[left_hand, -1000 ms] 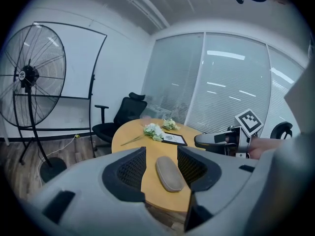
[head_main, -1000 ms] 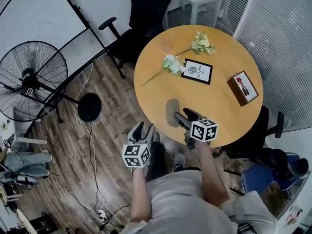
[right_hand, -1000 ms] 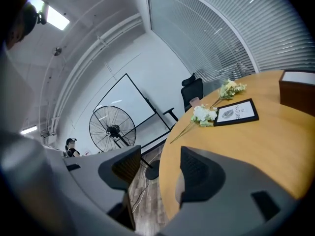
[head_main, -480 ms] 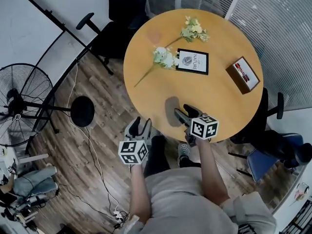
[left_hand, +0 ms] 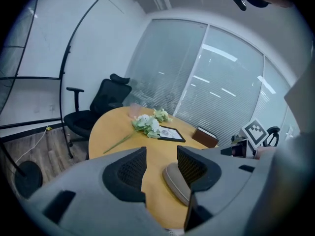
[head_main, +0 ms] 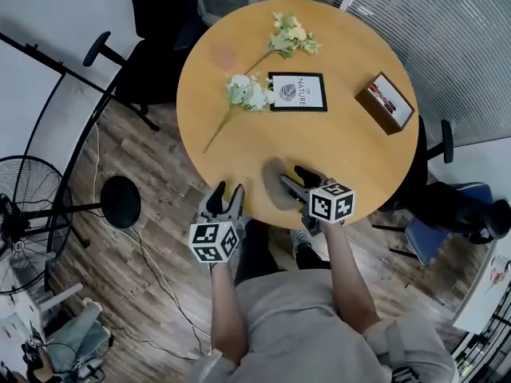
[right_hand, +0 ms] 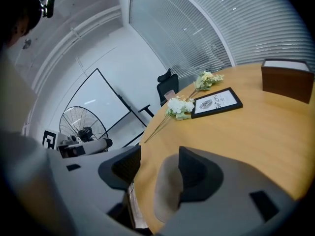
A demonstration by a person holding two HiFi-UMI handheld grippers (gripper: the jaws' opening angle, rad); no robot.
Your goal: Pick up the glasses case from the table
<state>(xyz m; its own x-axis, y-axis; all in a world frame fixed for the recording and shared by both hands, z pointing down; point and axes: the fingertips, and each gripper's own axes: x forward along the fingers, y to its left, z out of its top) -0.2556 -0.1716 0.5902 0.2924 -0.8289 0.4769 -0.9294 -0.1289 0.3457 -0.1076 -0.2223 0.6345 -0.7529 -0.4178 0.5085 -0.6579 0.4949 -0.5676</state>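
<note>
A: Both tongs have edged closer to the surface (head_main: 239, 146): left tongs (head_main: 223, 194) at its near rim, right tongs (head_main: 294, 175) over the case (head_main: 274, 185).
B: Pinching anything?
A: No. Both pairs are spread and empty. The case is grey, oval and shut, lying by the near rim.
B: Counts?
A: One case, two flower sprigs (head_main: 250, 92), one frame (head_main: 297, 92), one box (head_main: 385, 104).

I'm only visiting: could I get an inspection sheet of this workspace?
Surface: round wooden table, mostly bare.
Job's things: grey glasses case lying near the table's near edge, not lifted.
Clutter: flower sprigs, framed print, brown box, all further back.
Grippers: right gripper open, jaws apart at the case; left gripper open, empty, off the table's edge.
Cables: one cable trailing across the wooden floor.
Surroundings: fan, office chair, window blinds.
</note>
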